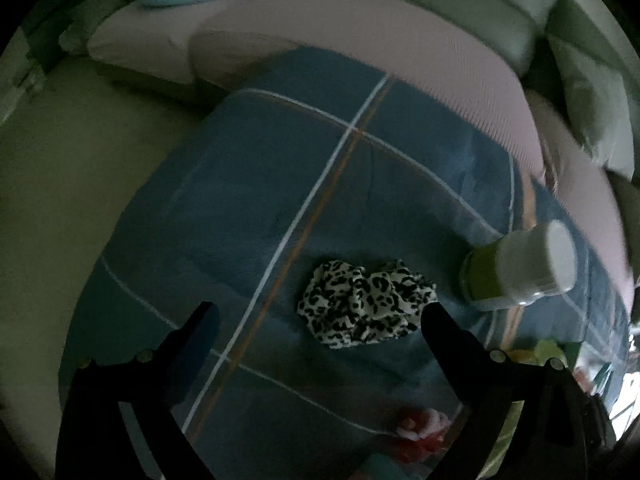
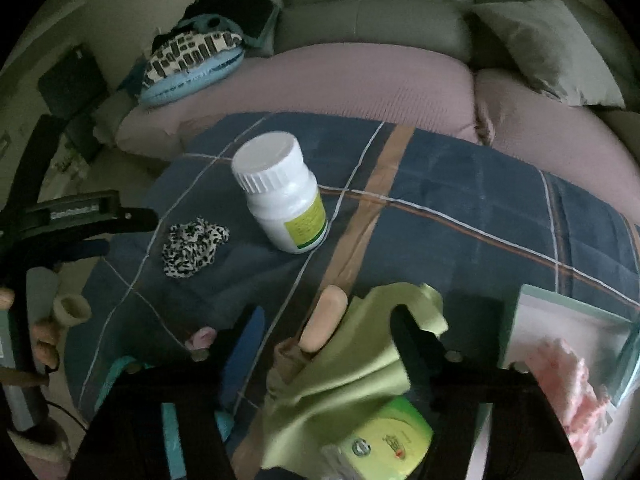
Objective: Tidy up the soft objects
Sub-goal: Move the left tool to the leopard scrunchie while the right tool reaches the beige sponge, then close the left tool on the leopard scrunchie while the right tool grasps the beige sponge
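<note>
Left gripper (image 1: 320, 320) wide over scrunchie (image 1: 366, 304), not yet gripping. Right gripper (image 2: 324, 332) half-open around green cloth (image 2: 348, 360); contact unclear. Next: descend, pinch.

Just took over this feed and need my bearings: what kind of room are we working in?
Probably a home living room. A grey sofa with a throw cushion runs along the back, and the work surface in front is draped with a blue plaid blanket.

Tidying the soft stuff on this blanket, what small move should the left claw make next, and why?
Probably lower the left claw onto the leopard-print scrunchie and close: its jaws are open, the scrunchie lies loose just beyond them, clear of the white pill bottle.
</note>
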{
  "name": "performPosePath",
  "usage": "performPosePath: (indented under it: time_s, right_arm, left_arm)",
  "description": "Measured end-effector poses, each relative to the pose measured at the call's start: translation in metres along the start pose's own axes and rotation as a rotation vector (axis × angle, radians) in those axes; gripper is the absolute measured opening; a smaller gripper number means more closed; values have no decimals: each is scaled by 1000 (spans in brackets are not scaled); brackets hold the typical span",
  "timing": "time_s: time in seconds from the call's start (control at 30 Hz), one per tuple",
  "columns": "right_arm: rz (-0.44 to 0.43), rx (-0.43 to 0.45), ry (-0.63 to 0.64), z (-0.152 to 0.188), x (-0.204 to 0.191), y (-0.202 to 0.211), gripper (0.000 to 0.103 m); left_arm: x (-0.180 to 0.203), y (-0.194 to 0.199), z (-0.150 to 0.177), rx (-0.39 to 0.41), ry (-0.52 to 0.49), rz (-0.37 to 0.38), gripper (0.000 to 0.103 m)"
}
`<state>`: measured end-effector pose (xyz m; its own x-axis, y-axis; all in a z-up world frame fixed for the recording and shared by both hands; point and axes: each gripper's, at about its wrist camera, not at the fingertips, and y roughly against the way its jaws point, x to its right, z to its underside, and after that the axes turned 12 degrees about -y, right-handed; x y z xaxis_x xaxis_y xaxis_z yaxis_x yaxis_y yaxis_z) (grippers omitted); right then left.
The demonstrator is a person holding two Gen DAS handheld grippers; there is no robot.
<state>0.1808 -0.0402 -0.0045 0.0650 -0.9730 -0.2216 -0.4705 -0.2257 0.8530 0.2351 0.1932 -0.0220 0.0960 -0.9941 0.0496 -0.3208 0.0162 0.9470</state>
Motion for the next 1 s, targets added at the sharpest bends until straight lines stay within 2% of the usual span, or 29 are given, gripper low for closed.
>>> performPosePath:
  time_s: [0.07, 0.2, 0.23, 0.3, 0.37, 0.47, 0.6, 0.73, 0.8, 1.0]
  right_arm:
    - [6, -19, 1, 0, 0, -8, 53]
    - [18, -47, -13, 0, 4, -20, 47]
    - [18, -50, -15, -1, 4, -21, 40]
    - [15, -50, -17, -2, 6, -24, 37]
    - [12, -46, -17, -3, 6, -24, 28]
    - [7, -46, -8, -2, 3, -24, 20]
    - [2, -40, 2, -1, 1, -23, 16]
    - [-5, -35, -5, -1, 2, -19, 16]
    - [-8, -30, -8, 0, 2, -17, 16]
    - [-32, -10, -14, -2, 3, -5, 14]
  left_arm:
    - [3, -13, -4, -34, -5, 5, 100]
    - [3, -28, -9, -62, 14, 53, 100]
    - [3, -30, -10, -61, 15, 57, 100]
    - [6, -34, -12, -63, 6, 58, 100]
    - [8, -36, -15, -57, 6, 62, 100]
    - [11, -40, -16, -59, 4, 74, 98]
    - [18, -49, -14, -82, -10, 131, 78]
    - [22, -50, -15, -82, -17, 147, 59]
    - [25, -48, -15, -82, -16, 179, 44]
    - [27, -35, -9, -43, 14, 179, 28]
